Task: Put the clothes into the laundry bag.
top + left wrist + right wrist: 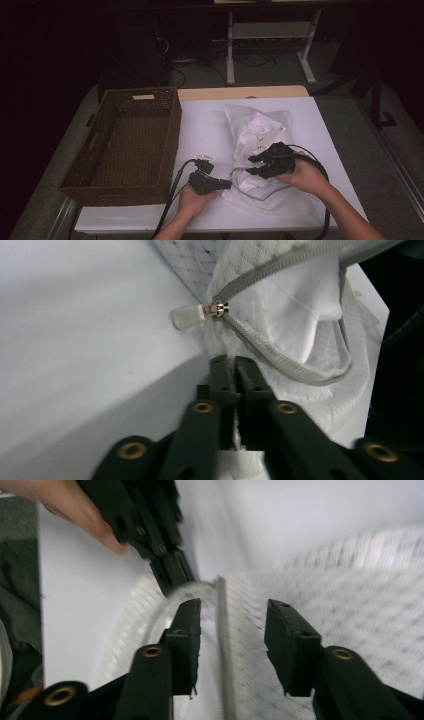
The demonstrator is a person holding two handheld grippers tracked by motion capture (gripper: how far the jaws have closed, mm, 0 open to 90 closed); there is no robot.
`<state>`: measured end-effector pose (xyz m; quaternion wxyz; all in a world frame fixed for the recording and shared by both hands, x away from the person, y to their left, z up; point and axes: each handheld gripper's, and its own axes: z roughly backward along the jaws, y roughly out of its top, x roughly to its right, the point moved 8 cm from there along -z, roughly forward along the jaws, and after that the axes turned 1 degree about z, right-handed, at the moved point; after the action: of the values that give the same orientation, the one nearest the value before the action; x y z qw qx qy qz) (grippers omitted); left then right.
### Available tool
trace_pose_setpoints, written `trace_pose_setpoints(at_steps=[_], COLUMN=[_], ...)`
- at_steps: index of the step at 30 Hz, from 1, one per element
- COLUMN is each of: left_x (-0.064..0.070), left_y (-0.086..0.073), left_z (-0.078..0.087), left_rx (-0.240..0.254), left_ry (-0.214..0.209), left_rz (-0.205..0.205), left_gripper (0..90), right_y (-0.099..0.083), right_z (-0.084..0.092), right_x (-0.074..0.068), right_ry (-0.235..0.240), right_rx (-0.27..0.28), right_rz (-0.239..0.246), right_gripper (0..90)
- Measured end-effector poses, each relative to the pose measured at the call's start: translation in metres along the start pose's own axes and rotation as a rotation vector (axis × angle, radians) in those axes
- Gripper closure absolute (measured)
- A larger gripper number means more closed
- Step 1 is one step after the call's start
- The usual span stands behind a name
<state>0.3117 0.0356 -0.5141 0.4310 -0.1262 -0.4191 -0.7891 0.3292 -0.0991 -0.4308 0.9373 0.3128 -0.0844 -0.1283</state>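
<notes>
The white mesh bag [260, 150] lies centre-right of the high view. The left gripper [235, 365] pinches its edge below the zipper pull [192, 316]; the right gripper [232, 625], jaws wide, should straddle the zipper and close squarely

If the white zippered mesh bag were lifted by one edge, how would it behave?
Probably floppy: the mesh bag lies crumpled on the table, and its zipper curves loosely. Likely light, being thin netting. The left tool, shut on its edge, may only drag that fold, so the rest would sag.
</notes>
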Motion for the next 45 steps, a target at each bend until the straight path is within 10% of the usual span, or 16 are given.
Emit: trace_pose_setpoints(at_steps=[4, 11, 16, 26, 30, 35, 45], left_x=[0.003, 0.013, 0.018, 0.014, 0.013, 0.004, 0.014], left_y=[-0.005, -0.015, -0.023, -0.02, -0.017, -0.012, -0.013], left_z=[0.014, 0.047, 0.042, 0.012, 0.006, 0.013, 0.029], left_rx=[0.041, 0.129, 0.088, -0.004, -0.005, 0.044, 0.089], left_ry=[-0.011, -0.047, -0.068, -0.092, -0.152, -0.105, -0.076], left_rz=[-0.005, -0.001, -0.02, 0.096, 0.135, 0.093, 0.023], left_gripper=[89.1, 89.6, 88.6, 57.5, 59.6, 86.2, 87.4], right_y=[-0.009, -0.025, -0.043, -0.041, -0.036, -0.019, 0.031], right_z=[-0.006, -0.01, -0.018, -0.01, -0.006, 0.0, -0.01], right_x=[0.003, 0.0, -0.002, 0.002, -0.002, -0.005, -0.012], right_ry=[-0.004, 0.029, 0.06, 0.061, 0.06, 0.062, 0.086], right_rx=[-0.044, -0.062, -0.073, -0.012, 0.014, 0.031, 0.032], right_rz=[0.012, -0.008, -0.048, -0.084, -0.077, -0.069, -0.041], right_gripper=[83.2, 87.9, 87.8, 86.3, 82.4, 71.5, 63.8])
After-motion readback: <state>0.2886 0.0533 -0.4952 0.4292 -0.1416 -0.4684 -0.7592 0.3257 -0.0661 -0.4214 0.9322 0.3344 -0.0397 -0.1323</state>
